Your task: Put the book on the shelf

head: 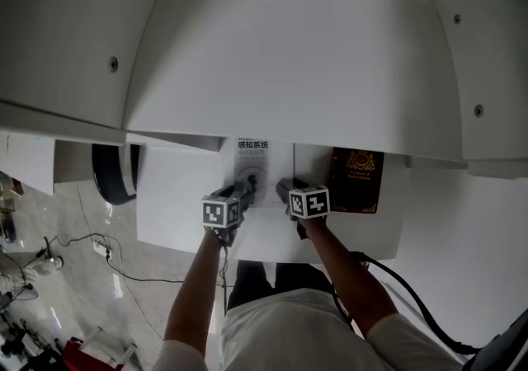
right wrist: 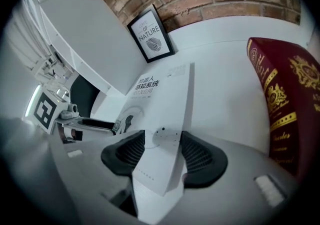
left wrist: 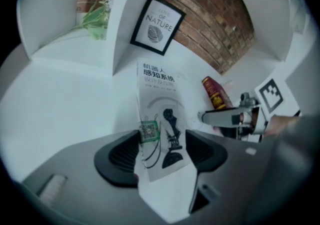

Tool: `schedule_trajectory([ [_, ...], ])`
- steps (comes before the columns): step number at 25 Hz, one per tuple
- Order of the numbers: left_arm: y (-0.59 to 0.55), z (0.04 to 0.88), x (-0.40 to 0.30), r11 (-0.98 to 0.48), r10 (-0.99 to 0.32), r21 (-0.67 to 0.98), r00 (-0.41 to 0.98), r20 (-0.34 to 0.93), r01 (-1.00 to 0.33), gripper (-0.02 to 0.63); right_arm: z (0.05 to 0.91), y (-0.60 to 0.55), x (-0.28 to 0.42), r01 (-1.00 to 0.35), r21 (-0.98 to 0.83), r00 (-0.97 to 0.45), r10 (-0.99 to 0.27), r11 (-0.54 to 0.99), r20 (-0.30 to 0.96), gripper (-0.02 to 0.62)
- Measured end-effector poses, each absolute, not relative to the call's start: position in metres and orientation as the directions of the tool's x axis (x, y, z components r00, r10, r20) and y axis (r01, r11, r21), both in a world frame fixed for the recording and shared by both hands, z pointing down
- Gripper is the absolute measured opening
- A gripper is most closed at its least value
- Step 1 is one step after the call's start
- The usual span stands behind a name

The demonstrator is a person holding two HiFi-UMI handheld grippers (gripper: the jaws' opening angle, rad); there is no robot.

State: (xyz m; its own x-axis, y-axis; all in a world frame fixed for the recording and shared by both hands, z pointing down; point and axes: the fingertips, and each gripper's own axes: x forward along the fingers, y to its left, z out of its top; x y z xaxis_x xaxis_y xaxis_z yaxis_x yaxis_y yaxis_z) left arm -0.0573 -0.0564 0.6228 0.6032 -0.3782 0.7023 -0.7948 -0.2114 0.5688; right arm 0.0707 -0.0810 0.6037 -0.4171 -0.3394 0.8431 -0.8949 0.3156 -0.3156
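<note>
A white book (head: 262, 165) with black Chinese print on its cover lies on the white tabletop (head: 177, 204), just below the white shelf unit (head: 289, 56). My left gripper (head: 246, 188) is at its near left corner and my right gripper (head: 285, 189) at its near right corner. In the left gripper view the book (left wrist: 161, 104) sits between the pads of my left gripper (left wrist: 162, 154), which touch both sides. In the right gripper view my right gripper (right wrist: 162, 156) is shut on an edge of the book (right wrist: 162, 99), which runs away from the camera.
A maroon book with gold print (head: 356, 181) lies right of the white one. A framed picture (left wrist: 157, 25) leans on the brick wall, with a green plant (left wrist: 97, 16) in the compartment beside it. A black round object (head: 107, 173) and floor cables (head: 91, 250) are at left.
</note>
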Motion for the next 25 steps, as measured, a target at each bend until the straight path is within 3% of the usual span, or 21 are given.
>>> schedule_trajectory([
  [7,-0.06,0.596,-0.07,-0.14,-0.485,0.797,0.743,0.462,-0.587,0.321,0.596,-0.081,0.069,-0.845,-0.424,-0.523,-0.334,0.327,0.784,0.222],
  [12,-0.06,0.574,-0.082,-0.107,-0.578,0.93,0.783,0.23,-0.351,0.213,0.593,-0.08,0.067,-0.812,-0.483,-0.578,-0.34,0.327,0.742,0.218],
  [17,-0.065,0.56,-0.081,-0.077,-0.623,0.984,0.779,0.077,-0.158,0.159,0.592,-0.082,0.072,-0.82,-0.479,-0.568,-0.352,0.311,0.744,0.196],
  [20,-0.068,0.566,-0.085,0.02,-0.709,0.995,0.7,0.081,-0.095,0.155,0.592,-0.081,0.073,-0.822,-0.478,-0.567,-0.359,0.31,0.742,0.19],
  [25,-0.067,0.573,-0.084,0.078,-0.769,0.986,0.62,0.155,-0.151,0.21,0.589,-0.083,0.07,-0.821,-0.484,-0.57,-0.374,0.305,0.732,0.19],
])
